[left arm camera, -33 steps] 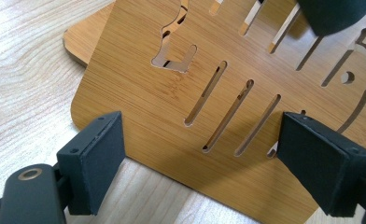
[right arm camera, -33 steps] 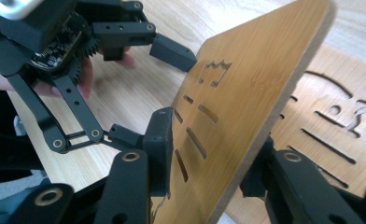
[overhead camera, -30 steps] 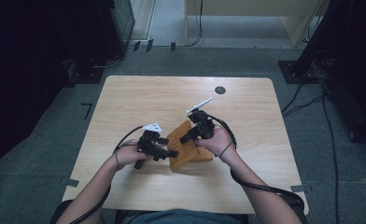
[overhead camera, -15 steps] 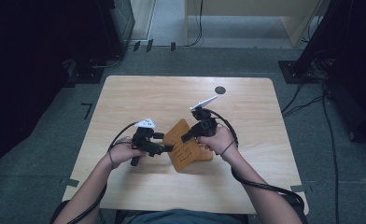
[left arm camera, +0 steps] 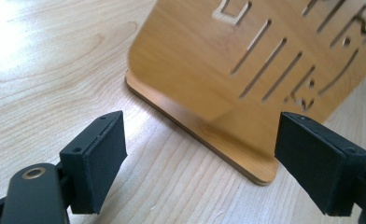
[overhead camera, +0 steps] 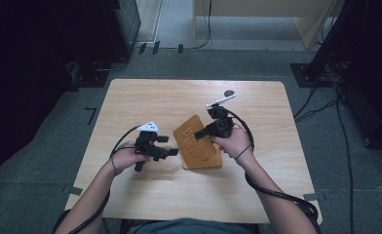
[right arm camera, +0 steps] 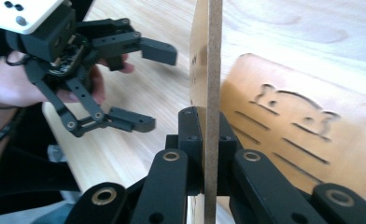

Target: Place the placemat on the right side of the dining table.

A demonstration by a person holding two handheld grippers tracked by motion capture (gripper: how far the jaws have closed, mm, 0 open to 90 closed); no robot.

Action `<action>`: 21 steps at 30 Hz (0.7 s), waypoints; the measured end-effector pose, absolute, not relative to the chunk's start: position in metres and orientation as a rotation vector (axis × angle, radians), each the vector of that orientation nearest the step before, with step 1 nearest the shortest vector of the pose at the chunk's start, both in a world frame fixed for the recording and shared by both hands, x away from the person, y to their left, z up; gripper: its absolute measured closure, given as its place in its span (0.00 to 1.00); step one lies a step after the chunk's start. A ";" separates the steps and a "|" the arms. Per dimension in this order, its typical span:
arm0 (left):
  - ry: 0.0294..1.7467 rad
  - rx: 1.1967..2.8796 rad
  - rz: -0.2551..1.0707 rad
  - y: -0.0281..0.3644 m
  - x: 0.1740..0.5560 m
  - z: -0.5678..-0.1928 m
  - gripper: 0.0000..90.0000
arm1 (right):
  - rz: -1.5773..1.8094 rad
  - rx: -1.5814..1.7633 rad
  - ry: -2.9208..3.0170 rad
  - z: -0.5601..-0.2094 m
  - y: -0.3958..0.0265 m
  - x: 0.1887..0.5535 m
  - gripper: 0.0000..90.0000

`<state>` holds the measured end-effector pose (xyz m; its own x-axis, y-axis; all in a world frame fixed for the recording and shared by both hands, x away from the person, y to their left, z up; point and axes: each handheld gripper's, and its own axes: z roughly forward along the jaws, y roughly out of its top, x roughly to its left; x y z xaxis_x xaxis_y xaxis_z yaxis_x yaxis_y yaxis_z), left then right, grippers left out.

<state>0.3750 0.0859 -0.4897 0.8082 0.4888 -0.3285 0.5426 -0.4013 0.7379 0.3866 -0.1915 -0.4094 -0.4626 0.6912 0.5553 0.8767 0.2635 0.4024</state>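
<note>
Wooden, thin and slotted, the panel point(overhead camera: 191, 132) stands tilted up from its base board point(overhead camera: 204, 157) in the middle of the surface point(overhead camera: 145, 97). The right claw point(right arm camera: 208, 140) is clamped tight on the panel's edge, pads on both faces. The left claw point(left arm camera: 209, 158) hangs wide open and empty just left of the base, whose near corner lies between its jaws, untouched.

Upper board point(overhead camera: 191, 131) stands tilted on lower board point(overhead camera: 206, 158) on table point(overhead camera: 145, 97)
</note>
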 end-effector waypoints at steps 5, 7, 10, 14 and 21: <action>0.773 2.086 -0.061 0.085 0.375 -0.492 0.17 | -0.999 -1.498 -2.317 -0.403 -0.199 0.387 0.97; 0.786 2.094 -0.046 0.085 0.376 -0.494 0.17 | -1.000 -1.510 -2.324 -0.401 -0.201 0.387 0.97; 0.792 2.104 -0.037 0.085 0.377 -0.495 0.17 | -0.995 -1.521 -2.354 -0.399 -0.204 0.387 0.97; 0.803 2.117 -0.020 0.085 0.377 -0.496 0.17 | -0.974 -1.543 -2.395 -0.398 -0.205 0.387 0.97; 0.820 2.135 -0.006 0.085 0.378 -0.499 0.17 | -0.960 -1.561 -2.432 -0.396 -0.210 0.387 0.97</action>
<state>0.3781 0.0851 -0.4988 0.7868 0.5526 -0.2748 0.5567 -0.4433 0.7025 0.3868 -0.2096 -0.3956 -0.4710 0.7868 0.3989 0.8471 0.2773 0.4533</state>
